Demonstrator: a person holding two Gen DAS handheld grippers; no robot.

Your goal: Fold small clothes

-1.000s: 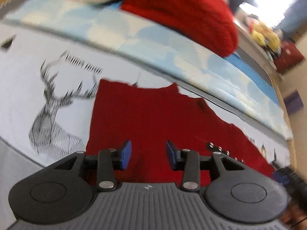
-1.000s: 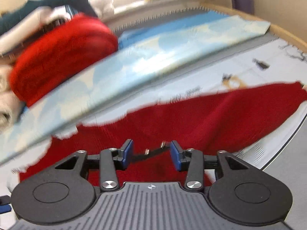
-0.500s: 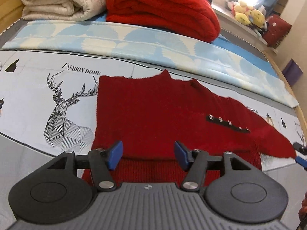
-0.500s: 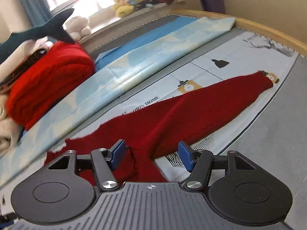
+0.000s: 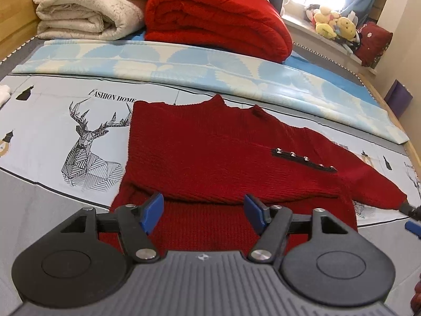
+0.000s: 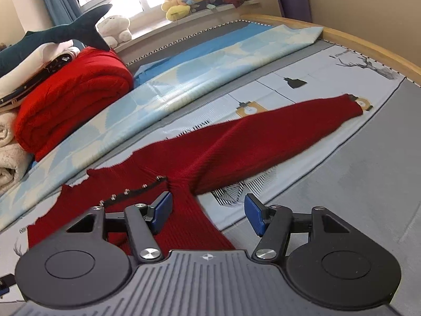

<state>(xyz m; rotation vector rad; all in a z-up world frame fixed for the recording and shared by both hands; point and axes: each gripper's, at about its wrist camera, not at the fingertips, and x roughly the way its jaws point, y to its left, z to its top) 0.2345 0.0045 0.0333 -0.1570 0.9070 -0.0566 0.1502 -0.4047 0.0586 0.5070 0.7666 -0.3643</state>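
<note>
- Lying flat on the printed grey-and-white bed sheet (image 5: 52, 142), the dark red knitted sweater (image 5: 210, 152) has its left side folded inward.
- Its right sleeve (image 6: 284, 131) stretches out straight across the sheet.
- A black strip with metal studs (image 5: 302, 159) runs along the shoulder.
- Left gripper (image 5: 204, 212): jaws opening, blue pads apart above the sweater's hem, nothing clamped.
- Right gripper (image 6: 208, 213): jaws parted wide, empty, above the sweater's side edge.
- A folded bright red blanket (image 5: 218, 18) lies well behind.
</note>
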